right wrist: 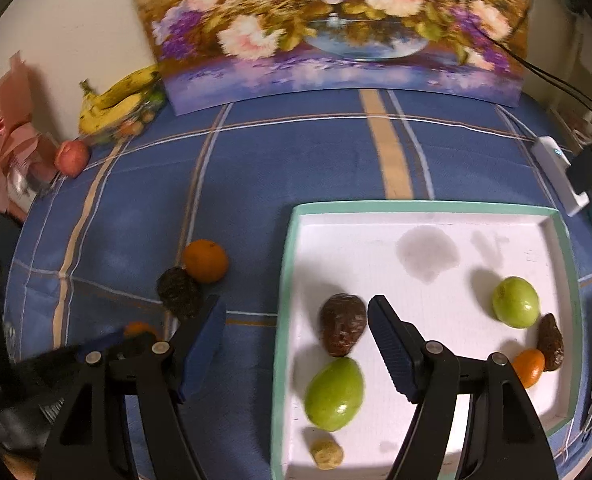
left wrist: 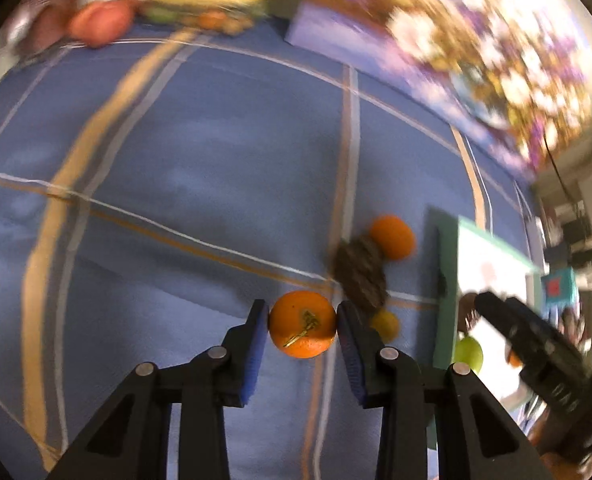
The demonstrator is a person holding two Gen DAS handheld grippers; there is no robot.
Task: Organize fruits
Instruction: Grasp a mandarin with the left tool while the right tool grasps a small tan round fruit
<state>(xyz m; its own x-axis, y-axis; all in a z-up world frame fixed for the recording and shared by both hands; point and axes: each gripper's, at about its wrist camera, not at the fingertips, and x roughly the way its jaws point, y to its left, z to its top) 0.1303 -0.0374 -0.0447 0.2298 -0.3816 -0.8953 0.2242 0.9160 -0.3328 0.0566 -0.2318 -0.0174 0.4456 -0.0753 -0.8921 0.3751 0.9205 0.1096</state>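
One orange (left wrist: pixel 302 324) sits squeezed between the blue pads of our left gripper (left wrist: pixel 303 322), above the blue checked cloth (left wrist: pixel 175 184). Our right gripper (right wrist: pixel 296 320) hangs wide open and empty over the tray (right wrist: pixel 428 207), a brown fruit (right wrist: pixel 342 323) between its fingers.

We see the right gripper (right wrist: pixel 296 316) with its fingers (right wrist: pixel 392 344) spread wide and nothing pressed between them, straddling the left rim of the white tray (right wrist: pixel 428 206) on the blue plaid worktop (right wrist: pixel 275 168). In the tray we note a brown fruit (right wrist: pixel 342 324) between the fingers, a green fruit (right wrist: pixel 334 394) just below it, a small yellowish piece (right wrist: pixel 327 455), and at the right a second green fruit (right wrist: pixel 515 302), a small orange (right wrist: pixel 529 367) and another brown fruit (right wrist: pixel 550 343). Left of the tray an orange (right wrist: pixel 205 261) touches a dark fruit (right wrist: pixel 178 292), with bananas (right wrist: pixel 119 96) and a flower painting (right wrist: pixel 336 28) at the back.
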